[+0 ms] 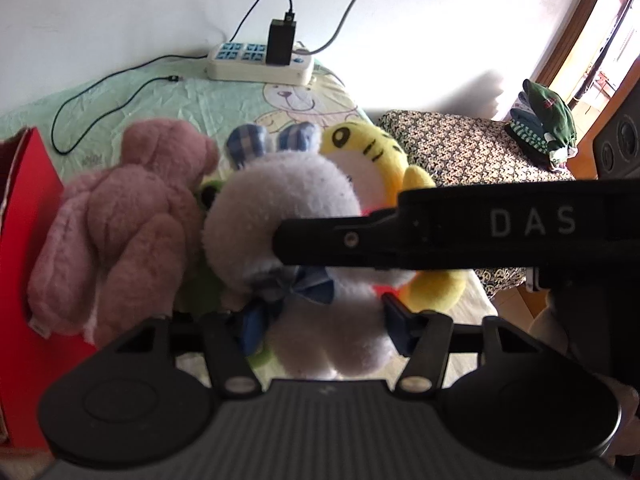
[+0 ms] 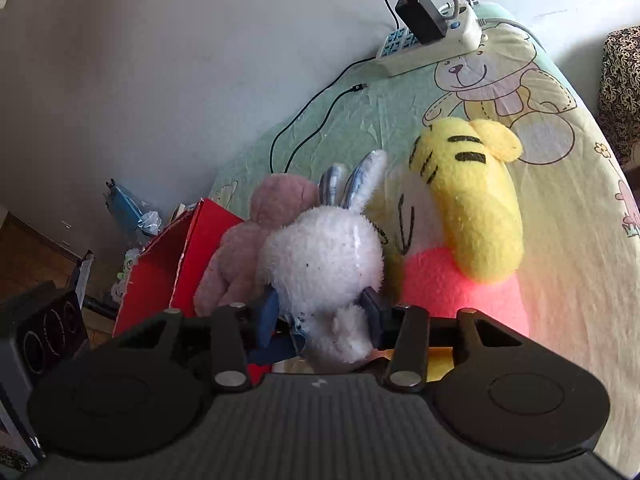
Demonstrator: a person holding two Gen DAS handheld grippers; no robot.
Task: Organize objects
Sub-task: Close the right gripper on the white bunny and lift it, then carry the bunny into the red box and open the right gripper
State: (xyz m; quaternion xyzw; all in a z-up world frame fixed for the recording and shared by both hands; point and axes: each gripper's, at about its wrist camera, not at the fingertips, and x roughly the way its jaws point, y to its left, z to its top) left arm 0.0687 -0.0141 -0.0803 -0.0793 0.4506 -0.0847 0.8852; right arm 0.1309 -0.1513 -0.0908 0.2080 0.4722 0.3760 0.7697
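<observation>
A green plush toy [image 1: 204, 196] shows only as slivers between the pink bear [image 1: 120, 224] and white rabbit [image 1: 280, 216], while the red box [image 1: 24, 208] runs off the frame's left edge.

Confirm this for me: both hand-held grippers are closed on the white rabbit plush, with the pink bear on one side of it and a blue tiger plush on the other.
One detail is wrong: the tiger plush is yellow, not blue, as the right wrist view shows. The rest stands: both the left hand-held gripper and right hand-held gripper are closed on the white rabbit plush, with the pink bear opposite.
</observation>
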